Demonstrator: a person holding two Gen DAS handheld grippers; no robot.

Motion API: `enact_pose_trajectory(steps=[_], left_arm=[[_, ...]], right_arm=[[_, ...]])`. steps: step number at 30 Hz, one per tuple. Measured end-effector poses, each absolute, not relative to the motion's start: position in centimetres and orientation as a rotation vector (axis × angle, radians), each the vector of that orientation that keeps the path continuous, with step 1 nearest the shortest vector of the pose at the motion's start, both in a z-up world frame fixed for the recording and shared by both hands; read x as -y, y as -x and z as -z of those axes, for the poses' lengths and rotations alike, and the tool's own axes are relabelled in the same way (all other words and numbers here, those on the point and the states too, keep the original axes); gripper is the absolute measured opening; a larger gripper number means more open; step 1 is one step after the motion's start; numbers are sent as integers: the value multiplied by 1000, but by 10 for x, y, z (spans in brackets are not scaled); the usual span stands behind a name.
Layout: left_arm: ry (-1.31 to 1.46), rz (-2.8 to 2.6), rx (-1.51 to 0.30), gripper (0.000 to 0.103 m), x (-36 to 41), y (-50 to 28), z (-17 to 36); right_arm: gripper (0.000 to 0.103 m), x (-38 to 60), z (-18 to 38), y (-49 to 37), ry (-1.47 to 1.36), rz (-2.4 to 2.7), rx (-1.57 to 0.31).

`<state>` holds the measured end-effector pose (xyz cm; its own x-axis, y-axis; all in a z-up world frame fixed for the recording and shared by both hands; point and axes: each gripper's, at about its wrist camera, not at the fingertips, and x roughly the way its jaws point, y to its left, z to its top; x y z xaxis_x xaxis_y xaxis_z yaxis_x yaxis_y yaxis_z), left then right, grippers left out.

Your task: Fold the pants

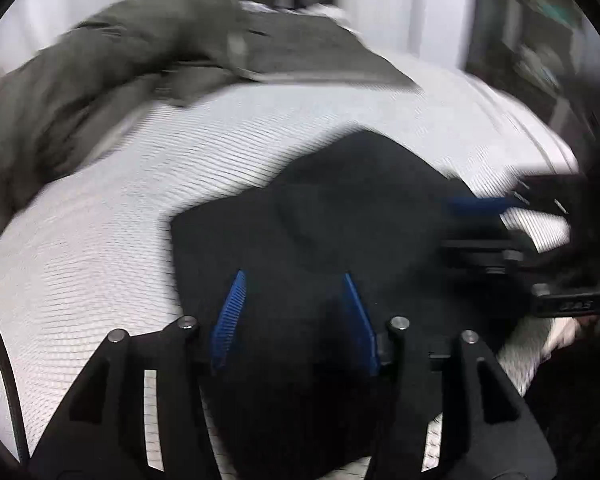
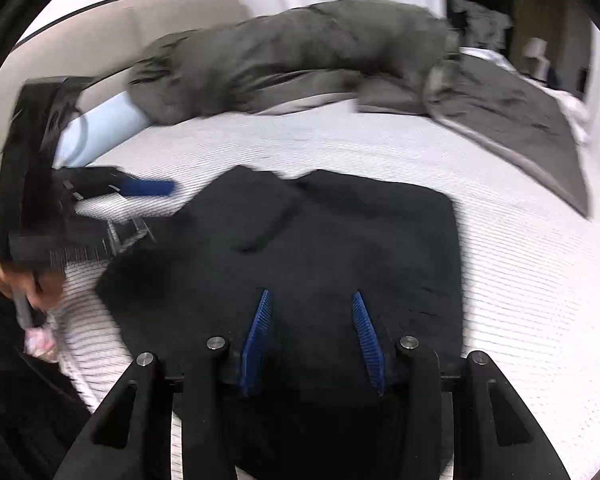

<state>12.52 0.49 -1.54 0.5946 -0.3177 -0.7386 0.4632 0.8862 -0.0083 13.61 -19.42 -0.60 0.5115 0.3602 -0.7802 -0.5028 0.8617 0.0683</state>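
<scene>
Black pants point(image 2: 340, 240) lie folded into a rough square on the white ribbed bed sheet point(image 2: 520, 280). My right gripper point(image 2: 311, 293) hovers over the near half of the pants, its blue pads apart and nothing pinched between them. My left gripper point(image 1: 294, 274) stands open the same way over the pants point(image 1: 360, 200), near their left edge. Each gripper also shows in the other's view: the right gripper point(image 1: 448, 224) at the pants' right side, the left gripper point(image 2: 162, 212) at their left corner, both open with one blue finger point(image 2: 148, 189) showing. The frames are blurred.
A bunched olive-grey duvet point(image 2: 300, 64) lies across the far side of the bed, with a dark grey blanket point(image 2: 520, 120) spread to its right. A light blue pillow point(image 2: 100, 128) rests by the beige headboard point(image 2: 100, 24). A person's hand point(image 2: 20, 280) holds the left gripper.
</scene>
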Motion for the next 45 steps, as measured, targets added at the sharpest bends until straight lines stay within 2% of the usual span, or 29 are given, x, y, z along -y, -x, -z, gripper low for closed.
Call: enact_pose_trajectory(steps=[2,5,7,8,12,15,19,22,24,25,27,29,37,41,44,45], left_arm=[[-232,450,-873,48,5,-129,35],[-268,460,-863,48,-7,-122,38],[-228,445,-870,64,-27,-119,37],[-186,434,-873,65,-41,-116,36],[-112,433,-829,63,-59,-98,20],[-117,562,-772,65,-42,-81,9],[-257,602,-853,65,-12,-75,33],[-323,604,-837,65,-22,-66,38],[-296,602,-848,66,-37,-65,34],[-292,581,-854,73,-44,-65,34],[-269,543,-866,77,-61,-74,33],[-247,533,-871,77,-72,-74,30],[-103,555,-730,77,-46,-57,-12],[-164,587,-772,77,7,-53,2],[-182,597,-825,77,35,-70,18],[-195,596,-846,77,43,-72,26]], right_arm=[[44,173,24,-139,211,-529,-946],[44,171,58,-145,291,-471,-1028],[44,191,53,-138,285,-465,-1029],[43,204,47,-134,260,-483,-1027],[44,233,25,-126,191,-499,-965],[45,210,10,-118,160,-566,-898],[45,163,35,-114,280,-619,-960],[45,171,56,-110,390,-577,-981],[44,199,50,-113,311,-564,-993],[44,213,44,-111,256,-581,-990],[44,237,38,-109,202,-558,-977],[56,261,37,-106,174,-491,-984],[56,307,20,-110,-92,-518,-936],[49,295,33,-121,-157,-515,-995],[48,290,52,-134,-216,-468,-1041],[42,290,53,-136,-229,-465,-1035]])
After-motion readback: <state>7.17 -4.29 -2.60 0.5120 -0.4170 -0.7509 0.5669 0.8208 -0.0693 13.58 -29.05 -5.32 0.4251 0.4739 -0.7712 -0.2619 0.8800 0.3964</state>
